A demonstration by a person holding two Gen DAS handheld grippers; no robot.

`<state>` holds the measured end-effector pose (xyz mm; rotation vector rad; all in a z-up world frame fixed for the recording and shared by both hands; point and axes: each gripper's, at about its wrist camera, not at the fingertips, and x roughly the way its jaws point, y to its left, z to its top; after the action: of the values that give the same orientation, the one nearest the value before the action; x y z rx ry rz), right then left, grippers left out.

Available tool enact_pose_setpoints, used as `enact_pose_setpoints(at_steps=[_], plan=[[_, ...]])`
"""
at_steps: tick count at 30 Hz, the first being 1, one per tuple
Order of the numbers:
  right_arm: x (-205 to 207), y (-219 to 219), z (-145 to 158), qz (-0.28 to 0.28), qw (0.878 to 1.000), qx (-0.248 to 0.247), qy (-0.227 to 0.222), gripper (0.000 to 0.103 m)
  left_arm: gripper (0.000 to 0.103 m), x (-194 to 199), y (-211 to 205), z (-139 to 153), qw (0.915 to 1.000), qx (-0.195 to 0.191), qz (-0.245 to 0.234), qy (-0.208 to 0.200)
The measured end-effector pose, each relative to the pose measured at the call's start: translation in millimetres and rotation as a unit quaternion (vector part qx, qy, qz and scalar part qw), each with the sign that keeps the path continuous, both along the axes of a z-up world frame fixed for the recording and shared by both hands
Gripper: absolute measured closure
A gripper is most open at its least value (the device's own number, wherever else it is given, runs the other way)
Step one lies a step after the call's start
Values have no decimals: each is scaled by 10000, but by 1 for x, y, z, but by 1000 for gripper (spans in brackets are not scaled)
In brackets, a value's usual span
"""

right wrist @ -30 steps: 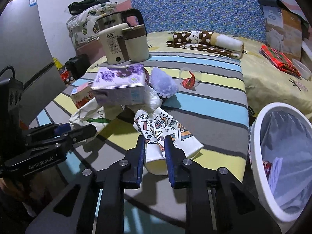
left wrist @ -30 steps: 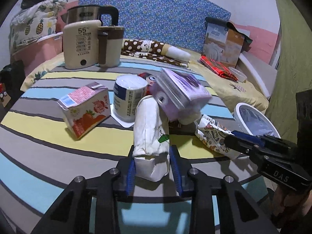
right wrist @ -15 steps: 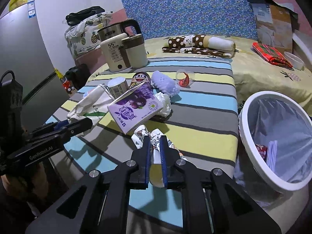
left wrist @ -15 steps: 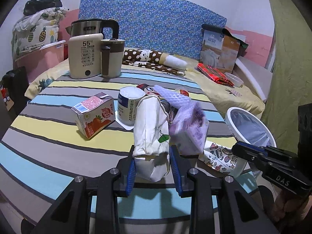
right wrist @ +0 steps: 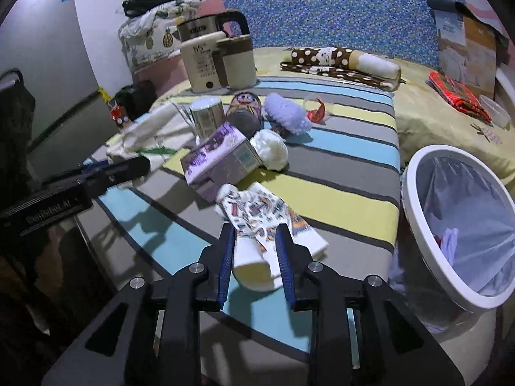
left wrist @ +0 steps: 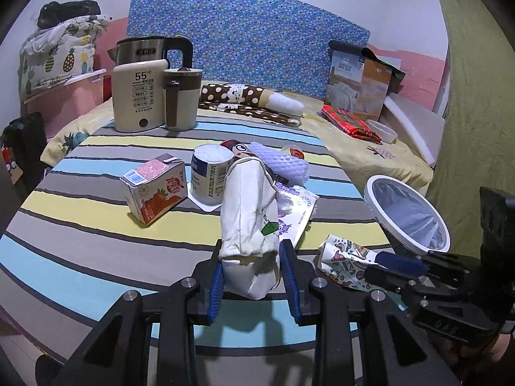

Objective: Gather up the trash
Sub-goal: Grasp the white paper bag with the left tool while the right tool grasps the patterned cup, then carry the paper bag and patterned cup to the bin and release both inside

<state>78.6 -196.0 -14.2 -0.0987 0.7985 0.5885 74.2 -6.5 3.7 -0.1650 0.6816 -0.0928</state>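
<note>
My left gripper (left wrist: pixel 252 251) is shut on a crumpled white paper bag (left wrist: pixel 249 212) with a green mark and holds it above the striped table. My right gripper (right wrist: pixel 256 238) is shut on a crushed printed paper cup (right wrist: pixel 257 218); the cup also shows in the left wrist view (left wrist: pixel 344 257). A white trash bin (right wrist: pixel 457 228) with a clear liner stands off the table's right edge, also seen in the left wrist view (left wrist: pixel 407 215). A purple carton (right wrist: pixel 222 157) lies on its side near the cup.
On the table lie a red juice carton (left wrist: pixel 154 189), a white can (left wrist: pixel 210 173), a white foam net (left wrist: pixel 280 164), a foam ball (right wrist: pixel 268 152) and a doll-print can (right wrist: pixel 243 111). A kettle (left wrist: pixel 141 90) and mug (left wrist: pixel 180 99) stand at the back.
Both grippers have pulled back and risen with their trash. The purple carton slid off the paper bag and fell onto the table. The right jaws closed tight at the middle frame and now stand wider around the cup.
</note>
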Motion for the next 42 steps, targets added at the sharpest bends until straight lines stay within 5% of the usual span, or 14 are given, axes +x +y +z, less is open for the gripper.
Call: enact_pose_setpoints(at_steps=[21,42], plan=[[-20,-13,20,-252,9980,486,-307,81,71,-11,-17,16,9995,-6,-265,-191],[-7,-83,28,-1320,9869,833,-417,81,71,17,-105,21,9905,54,-1352,-225]])
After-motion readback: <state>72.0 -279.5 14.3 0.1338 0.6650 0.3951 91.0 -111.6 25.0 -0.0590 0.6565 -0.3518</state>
